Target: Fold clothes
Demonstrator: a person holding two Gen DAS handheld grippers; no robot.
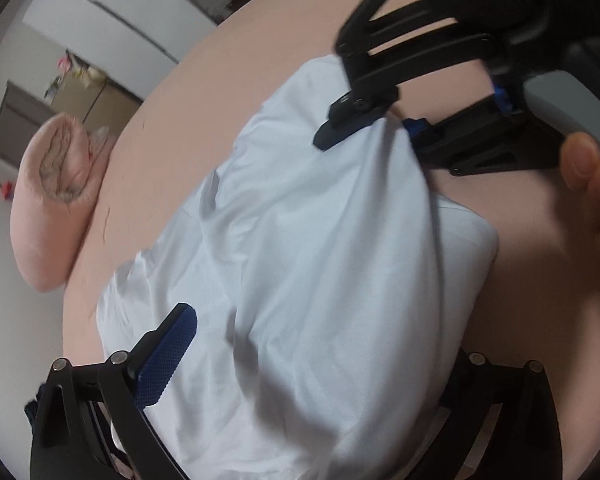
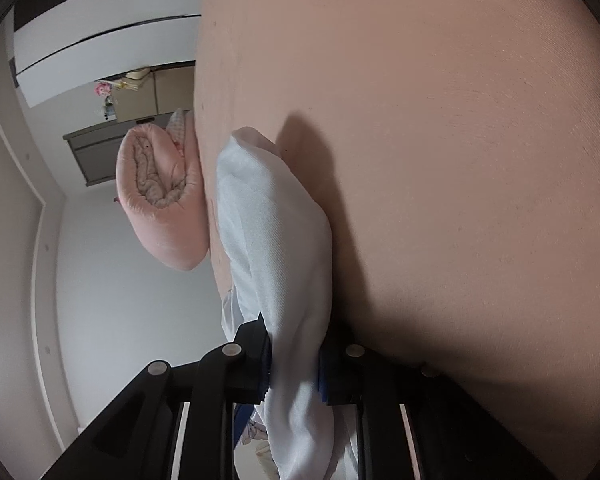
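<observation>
Now the right gripper (image 2: 296,364) jaws pinch the white garment (image 2: 276,248).

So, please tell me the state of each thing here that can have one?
White garment: spread on the bed, wrinkled, edge pinched.
Right gripper: shut on the white garment.
Left gripper: jaws apart, garment between them; grip unclear.
Pink quilt: rolled up.

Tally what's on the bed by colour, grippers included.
White: 1, the garment
Pink: 1, the rolled quilt
Black with blue fingers: 2, the left gripper and the right gripper
Total: 4
</observation>
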